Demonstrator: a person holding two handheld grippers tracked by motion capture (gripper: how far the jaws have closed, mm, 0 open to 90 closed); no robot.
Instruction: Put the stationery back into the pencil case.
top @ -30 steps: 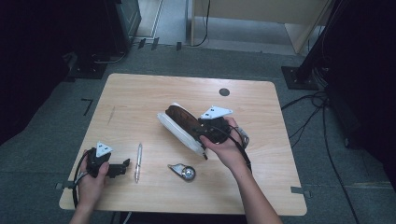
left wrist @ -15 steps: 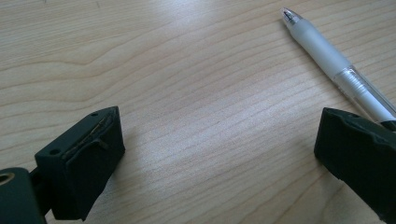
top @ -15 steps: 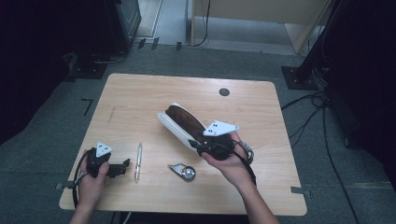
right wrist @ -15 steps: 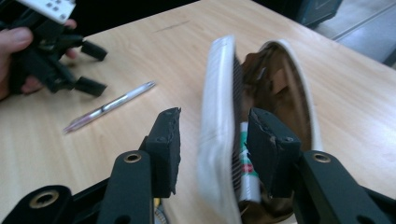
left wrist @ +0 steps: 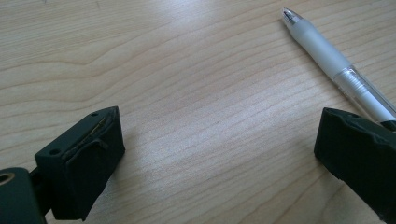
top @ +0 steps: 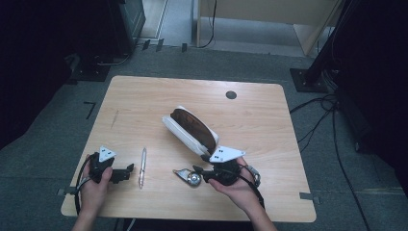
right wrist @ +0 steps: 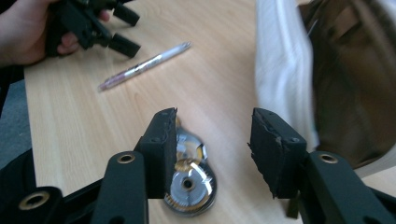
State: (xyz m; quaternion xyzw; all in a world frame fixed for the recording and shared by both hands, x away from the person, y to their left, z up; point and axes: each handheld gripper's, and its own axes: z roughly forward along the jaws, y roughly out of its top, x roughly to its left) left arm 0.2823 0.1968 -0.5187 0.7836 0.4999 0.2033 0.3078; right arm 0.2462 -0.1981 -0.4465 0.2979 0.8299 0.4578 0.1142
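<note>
Metal tape measure, one, lies under spread right tongs; left tongs spread beside one pen.

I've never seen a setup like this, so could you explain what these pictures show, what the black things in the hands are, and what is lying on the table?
A person sits at a wooden table and holds a hand tool in each hand: a gripper with two black jaws that open and close like tongs. One picture looks down from above. The other two come from small cameras riding on the tools, looking along their jaws.

In the high view, the left gripper rests near the table's front edge, beside a pen. Its own camera shows the jaws wide apart with nothing between them.

The right gripper is down at a small shiny metal object, perhaps a little tape measure. Its jaws are open, one just over the object, nothing gripped.

Behind it lies an open white pouch with a brown lining.
</note>
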